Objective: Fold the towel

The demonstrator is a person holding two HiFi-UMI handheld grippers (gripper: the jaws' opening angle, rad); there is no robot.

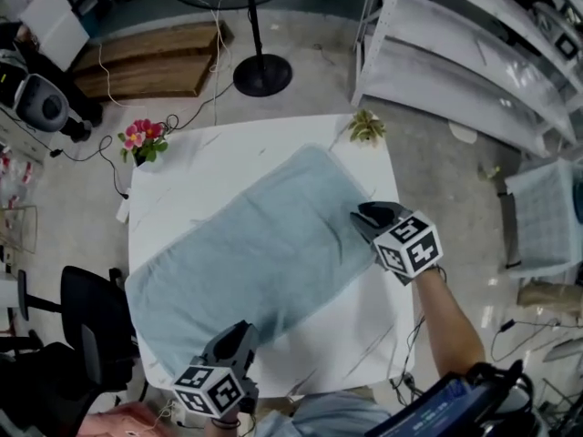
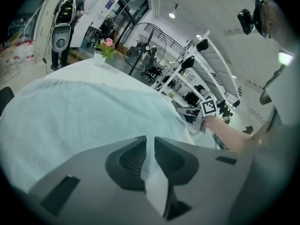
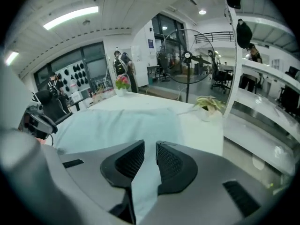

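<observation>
Your left gripper [image 1: 240, 330] over the towel's [image 1: 264, 244] near edge, jaws slightly apart, empty, your right gripper [image 1: 361, 215] at its right edge, likewise parted, empty.

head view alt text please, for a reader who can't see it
A pale blue towel lies flat and slanted on a white table, seen from above. The left gripper is at the towel's near edge and the right gripper at its right end; pink flowers and a small green plant stand at the table's far corners.
</observation>
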